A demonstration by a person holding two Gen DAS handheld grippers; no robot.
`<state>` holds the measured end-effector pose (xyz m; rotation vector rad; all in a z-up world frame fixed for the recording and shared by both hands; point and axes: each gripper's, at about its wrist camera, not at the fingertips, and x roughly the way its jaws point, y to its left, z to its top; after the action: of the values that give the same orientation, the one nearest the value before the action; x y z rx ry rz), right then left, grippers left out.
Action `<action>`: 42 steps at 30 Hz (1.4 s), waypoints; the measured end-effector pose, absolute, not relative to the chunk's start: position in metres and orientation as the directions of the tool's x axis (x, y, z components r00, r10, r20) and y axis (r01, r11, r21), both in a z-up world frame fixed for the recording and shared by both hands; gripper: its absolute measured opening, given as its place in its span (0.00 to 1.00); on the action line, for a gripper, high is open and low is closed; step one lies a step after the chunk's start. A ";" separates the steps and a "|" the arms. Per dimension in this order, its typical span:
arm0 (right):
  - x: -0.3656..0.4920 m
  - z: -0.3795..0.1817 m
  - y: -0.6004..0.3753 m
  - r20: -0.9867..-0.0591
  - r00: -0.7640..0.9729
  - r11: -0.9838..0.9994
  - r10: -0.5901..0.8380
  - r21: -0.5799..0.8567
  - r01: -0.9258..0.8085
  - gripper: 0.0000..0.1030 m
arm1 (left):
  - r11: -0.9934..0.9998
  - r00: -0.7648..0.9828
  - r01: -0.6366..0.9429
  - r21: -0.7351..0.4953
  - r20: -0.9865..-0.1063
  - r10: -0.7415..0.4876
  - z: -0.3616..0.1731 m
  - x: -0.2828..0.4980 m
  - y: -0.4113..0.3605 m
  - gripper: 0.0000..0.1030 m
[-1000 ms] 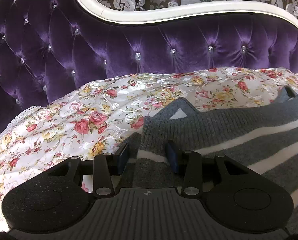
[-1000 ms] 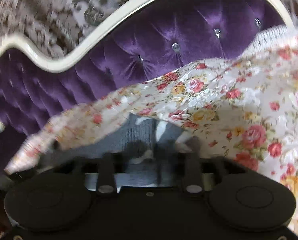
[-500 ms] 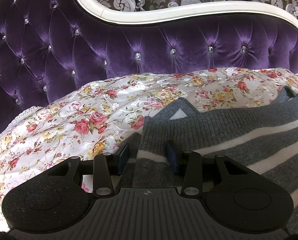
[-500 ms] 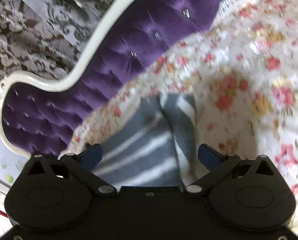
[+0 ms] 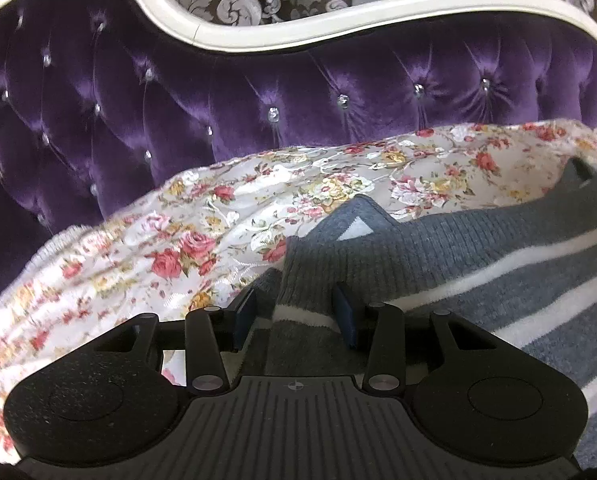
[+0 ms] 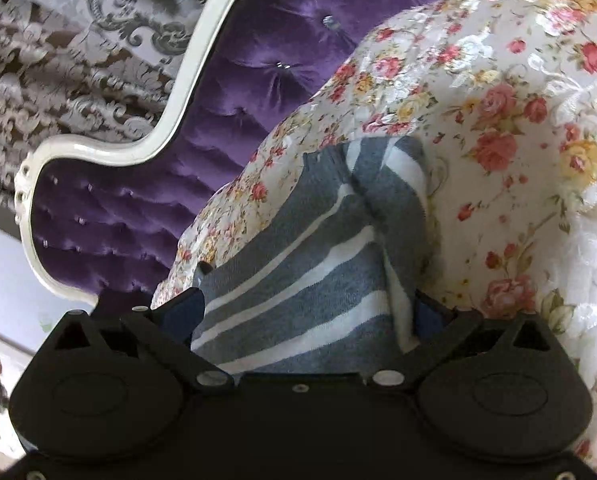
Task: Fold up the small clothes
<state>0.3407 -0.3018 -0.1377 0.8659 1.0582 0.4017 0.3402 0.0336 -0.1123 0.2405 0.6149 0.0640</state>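
Observation:
A grey knit garment with white stripes point(image 5: 458, 264) lies flat on the floral bedspread point(image 5: 218, 220). Its ribbed corner sits between the blue pads of my left gripper point(image 5: 294, 312), whose jaws stand partly apart; the fabric lies loose there, not pinched. In the right wrist view the garment point(image 6: 298, 272) runs away from me, its right edge folded over itself. My right gripper point(image 6: 308, 314) is wide open, one finger on either side of the near end of the garment.
A purple tufted headboard point(image 5: 258, 80) with a white curved frame point(image 5: 258, 40) rises behind the bed. Patterned wallpaper point(image 6: 78, 60) lies beyond it. The floral bedspread point(image 6: 518, 120) spreads out to the right of the garment.
My right gripper has gone from nearly closed on the garment's end to wide open and has rolled, tilting its view. The left gripper and its corner of the garment have stayed put.

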 end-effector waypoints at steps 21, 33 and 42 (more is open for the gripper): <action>0.338 -0.142 -0.305 -0.571 0.454 0.583 0.684 0.802 0.130 1.00 | 0.976 0.608 0.156 -0.154 -0.764 -0.218 -0.047 0.306 -0.011 0.53; 0.340 -0.141 -0.304 -0.578 0.435 0.594 0.691 0.796 0.113 0.99 | 0.977 0.593 0.213 -0.010 -0.793 -0.137 -0.082 0.305 -0.044 0.60; 0.339 -0.143 -0.300 -0.671 0.433 0.707 0.601 0.700 0.103 0.33 | 0.979 0.622 0.201 -0.017 -0.770 -0.141 -0.084 0.298 -0.045 0.60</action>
<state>0.3389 -0.2996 -0.1432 0.7526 1.0996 0.3497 0.2980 -0.0451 -0.0841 0.0737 0.8776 -0.1966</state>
